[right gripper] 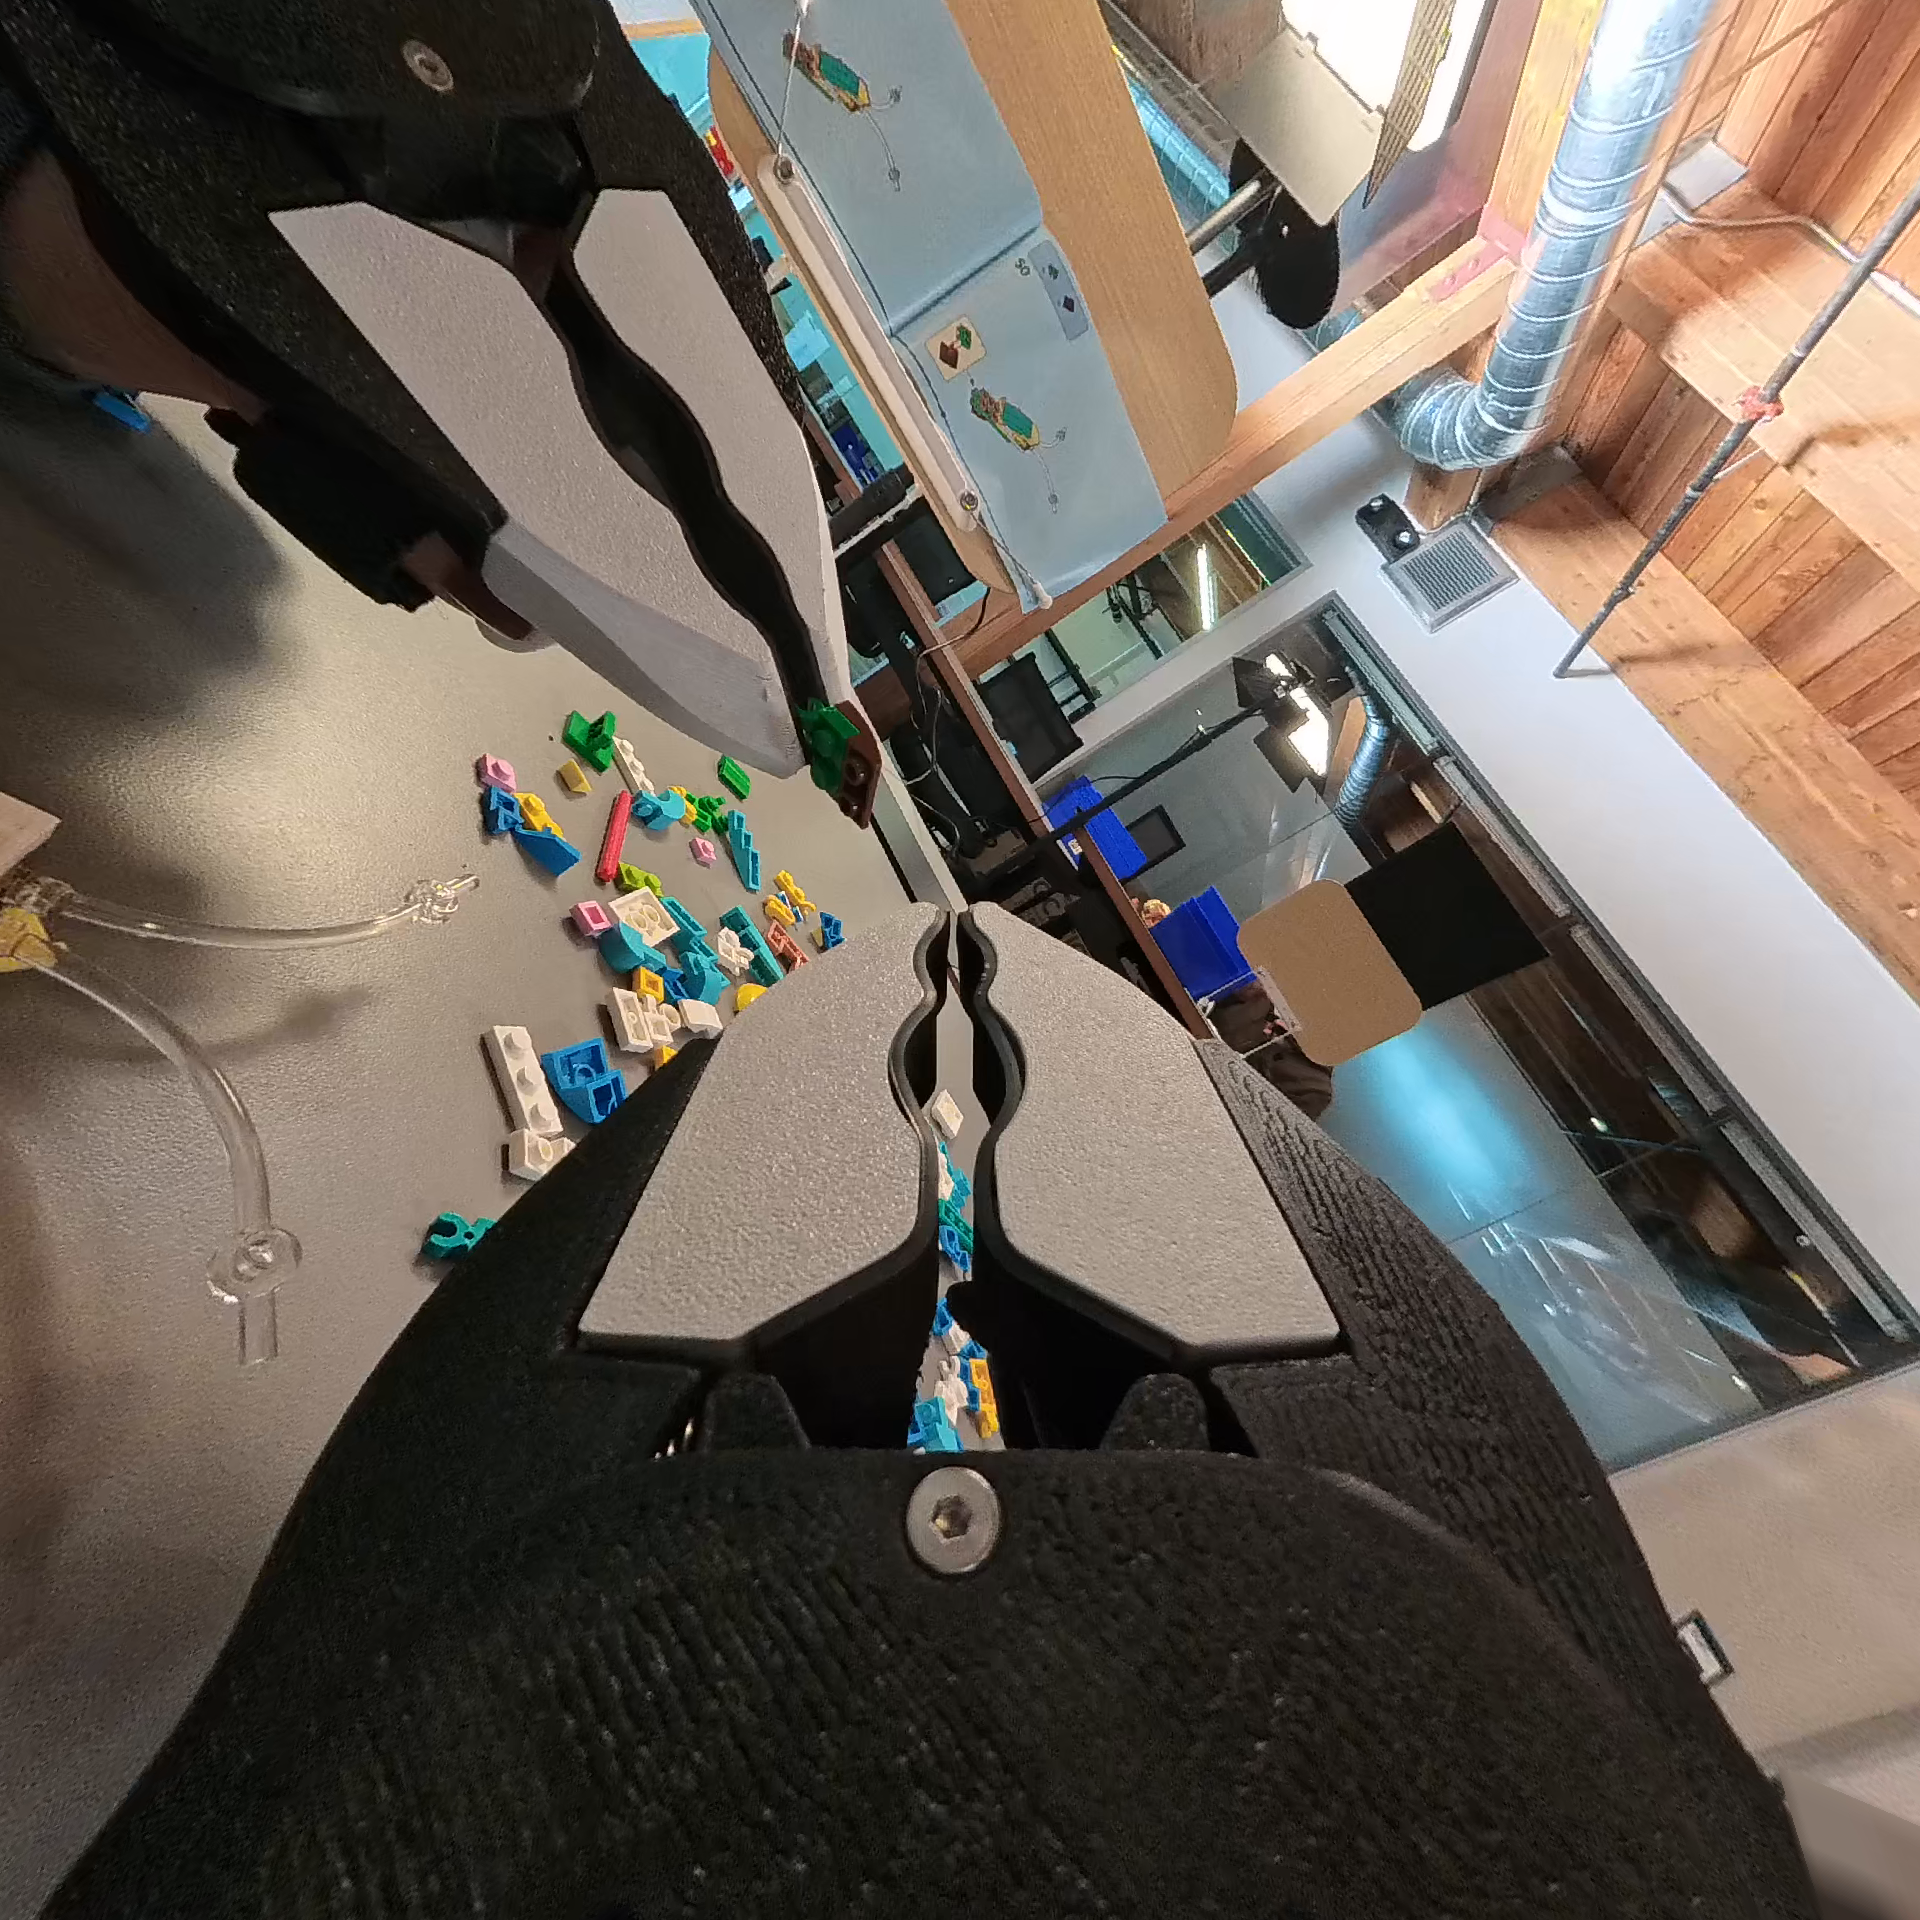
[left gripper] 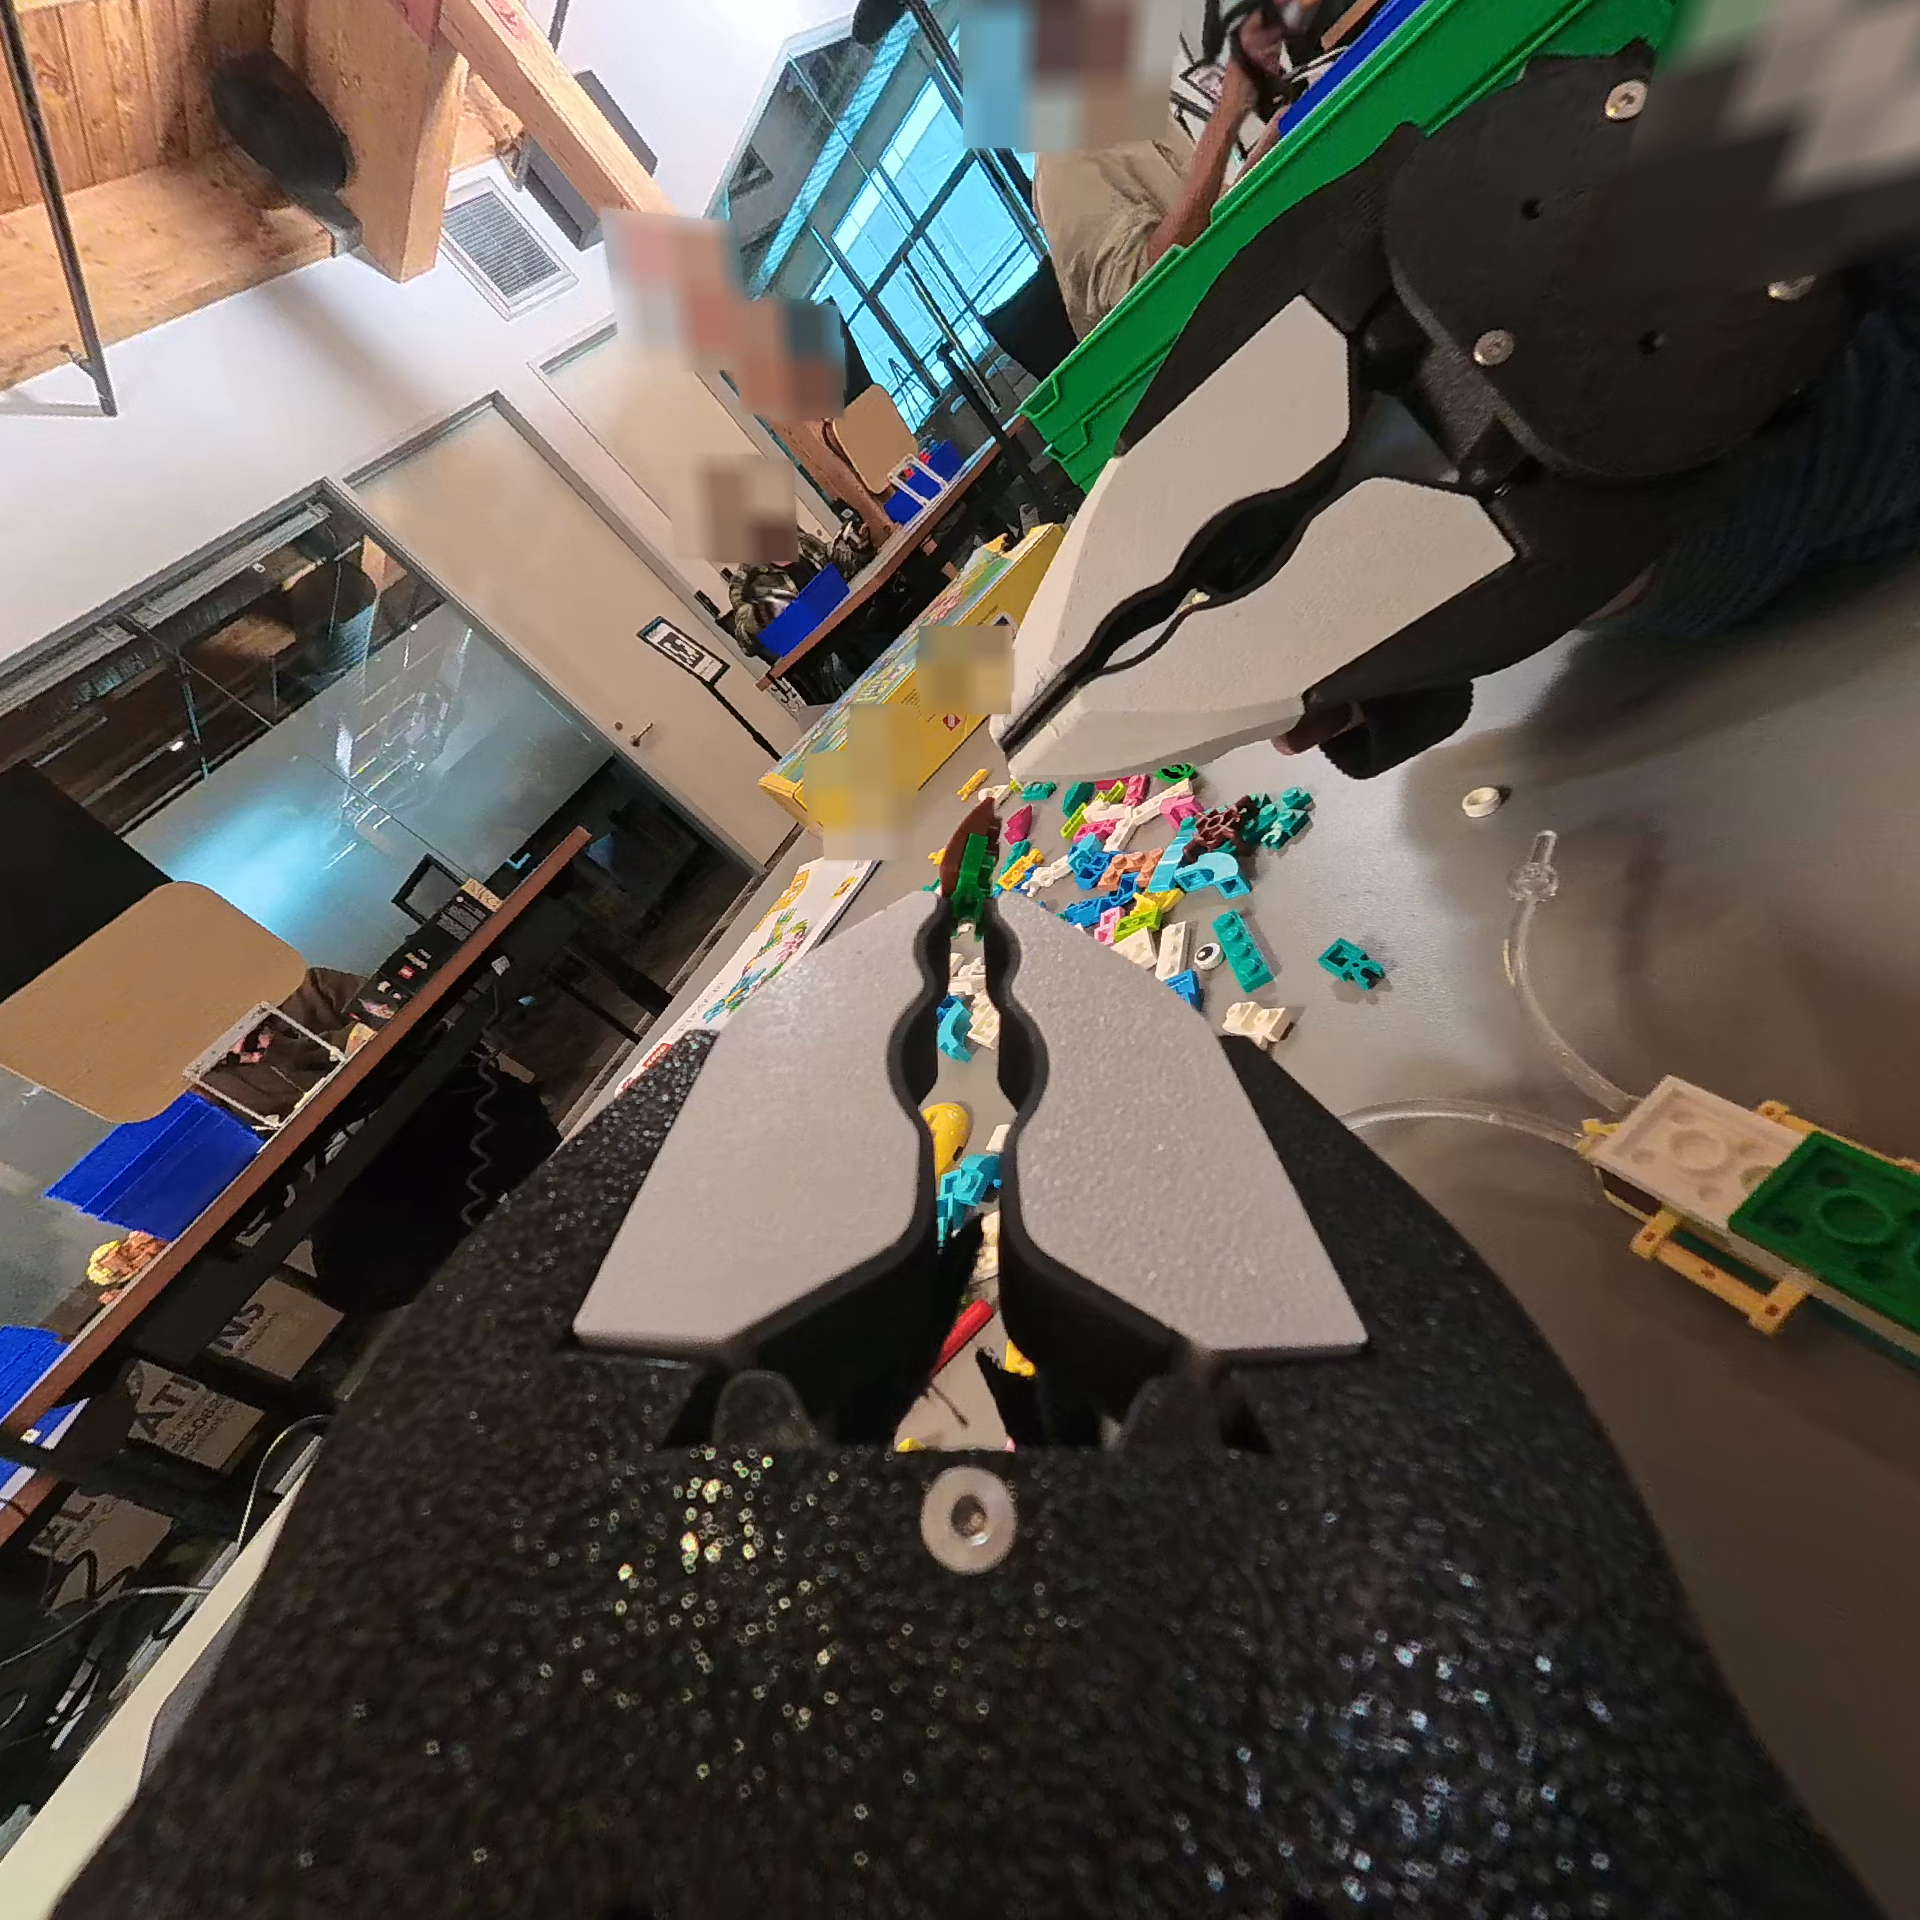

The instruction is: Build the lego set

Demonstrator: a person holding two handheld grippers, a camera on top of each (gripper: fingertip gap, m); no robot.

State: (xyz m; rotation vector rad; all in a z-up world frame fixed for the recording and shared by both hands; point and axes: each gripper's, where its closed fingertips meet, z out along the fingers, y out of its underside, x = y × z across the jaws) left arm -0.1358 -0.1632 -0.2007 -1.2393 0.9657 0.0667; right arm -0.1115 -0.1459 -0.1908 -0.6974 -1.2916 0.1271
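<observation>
My left gripper [left gripper: 966,906] is shut on a small green leaf piece [left gripper: 971,868] joined to a brown piece [left gripper: 977,821], held above the grey table. The right wrist view shows the same gripper [right gripper: 831,753] at upper left with the green piece [right gripper: 826,740] and the brown piece [right gripper: 860,774] at its tips. My right gripper [right gripper: 956,920] is shut with nothing seen between its tips. It also shows in the left wrist view [left gripper: 1013,748], above the loose brick pile [left gripper: 1143,894]. A partial build of white and green plates on a yellow frame [left gripper: 1766,1205] lies at the right.
Loose bricks [right gripper: 665,935] spread over the grey table [right gripper: 260,727]. Clear curved tubes [right gripper: 223,1101] [left gripper: 1538,997] run from the build. A yellow set box [left gripper: 935,727] and a green bin [left gripper: 1195,281] stand behind. An instruction booklet [right gripper: 987,312] hangs on a stand. People sit at far desks. Only a small space, under 4 cm, lies between the two pairs of fingers.
</observation>
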